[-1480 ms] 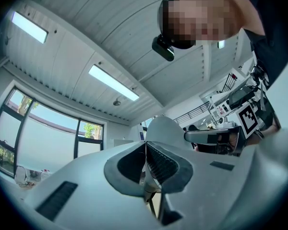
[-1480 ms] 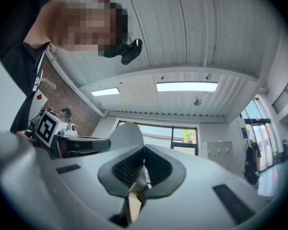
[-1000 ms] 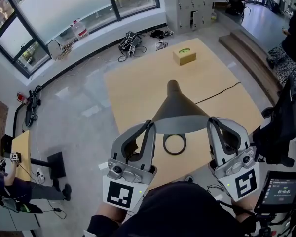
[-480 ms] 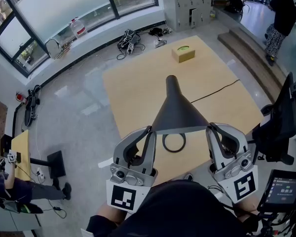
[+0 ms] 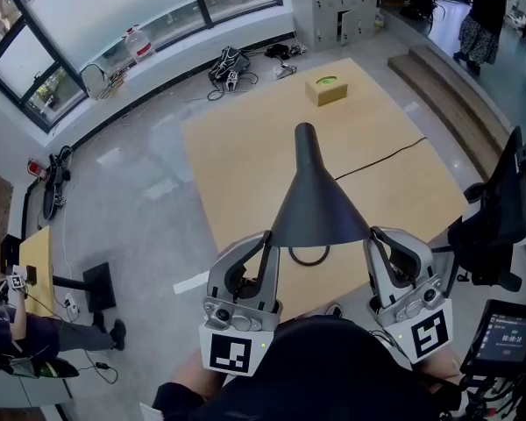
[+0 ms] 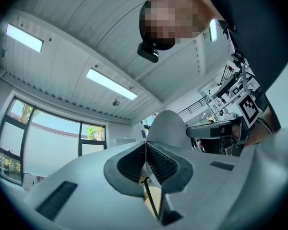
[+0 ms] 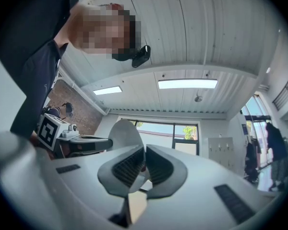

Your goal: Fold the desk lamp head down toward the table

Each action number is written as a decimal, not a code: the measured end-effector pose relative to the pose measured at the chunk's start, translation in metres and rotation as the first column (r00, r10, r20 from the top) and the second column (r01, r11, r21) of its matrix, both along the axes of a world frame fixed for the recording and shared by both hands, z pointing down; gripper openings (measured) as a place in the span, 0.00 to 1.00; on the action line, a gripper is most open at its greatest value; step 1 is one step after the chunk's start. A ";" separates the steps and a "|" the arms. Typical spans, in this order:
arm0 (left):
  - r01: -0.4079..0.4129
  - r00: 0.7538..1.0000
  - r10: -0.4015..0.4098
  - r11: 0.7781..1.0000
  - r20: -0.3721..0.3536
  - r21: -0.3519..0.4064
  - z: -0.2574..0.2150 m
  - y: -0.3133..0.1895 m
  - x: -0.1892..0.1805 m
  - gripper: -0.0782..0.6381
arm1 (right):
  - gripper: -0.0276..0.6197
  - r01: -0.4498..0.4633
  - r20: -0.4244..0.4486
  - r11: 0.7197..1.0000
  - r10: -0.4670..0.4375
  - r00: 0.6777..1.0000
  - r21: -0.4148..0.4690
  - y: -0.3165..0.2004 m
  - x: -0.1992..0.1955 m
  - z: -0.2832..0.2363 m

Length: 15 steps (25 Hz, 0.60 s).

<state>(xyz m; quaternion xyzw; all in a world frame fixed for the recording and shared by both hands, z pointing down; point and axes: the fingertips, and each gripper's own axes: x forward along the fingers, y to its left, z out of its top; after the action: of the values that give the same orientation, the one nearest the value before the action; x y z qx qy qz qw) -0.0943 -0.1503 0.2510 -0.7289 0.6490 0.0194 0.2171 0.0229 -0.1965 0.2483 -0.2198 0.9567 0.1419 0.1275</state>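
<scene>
**A:** What are the tools doing?

**B:** Closest to the person, the left gripper (image 5: 267,237) and the right gripper (image 5: 371,233) each have their jaws pressed together on the lower rim of the dark grey cone-shaped metal lamp shade (image 5: 316,202), one on each side. In the left gripper view a thin dark edge runs between the closed pads, and the shade's pale inside sits just beyond.

**A:** And where is the lamp?

**B:** The shade hangs above the near edge of the pale wooden tabletop (image 5: 245,147), with its wide mouth toward the person and its narrow neck toward the far edge. A dark ring (image 5: 309,257), probably the lamp's base, lies on the wood just under the mouth. Farther off, a black cord (image 5: 381,160) runs to the right edge, and a small yellow box with a green top (image 5: 326,89) sits near the far edge.

**A:** How will it handle?

**B:** I'd guess it's light, stiff and smooth — thin metal that could slip out of the pads. The rim is the best place to hold it because it's farthest from the neck, so it gives the most leverage. Any stiffness is likely in a joint hidden under the shade. Uneven pressure could twist the head or drag the base.
</scene>
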 end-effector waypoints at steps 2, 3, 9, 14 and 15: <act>0.002 1.000 -0.002 1.000 -0.001 -0.005 0.004 0.001 0.002 0.13 | 0.05 -0.009 -0.011 1.000 0.009 1.000 0.006 0.002 0.001 0.004; 0.003 1.000 -0.003 1.000 0.000 -0.007 0.007 0.002 0.002 0.13 | 0.05 -0.014 -0.016 1.000 0.014 1.000 0.008 0.002 0.002 0.007; 0.006 1.000 -0.006 0.999 0.015 -0.034 0.020 0.006 0.005 0.13 | 0.05 -0.011 -0.029 1.000 0.011 1.000 -0.023 0.008 0.004 0.022; 0.002 1.000 -0.002 0.998 0.004 -0.068 0.028 0.007 0.006 0.13 | 0.05 -0.011 -0.047 0.999 0.008 0.999 -0.049 0.009 0.005 0.031; 0.002 1.000 -0.002 0.997 0.000 -0.075 0.030 0.007 0.006 0.13 | 0.05 -0.010 -0.051 0.999 0.008 0.999 -0.054 0.010 0.005 0.033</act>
<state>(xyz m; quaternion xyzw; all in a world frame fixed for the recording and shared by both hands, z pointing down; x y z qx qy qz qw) -0.0881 -0.1436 0.2813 -0.7360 0.6499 -0.0053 0.1895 0.0281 -0.1869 0.2817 -0.2238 0.9621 0.1222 0.0964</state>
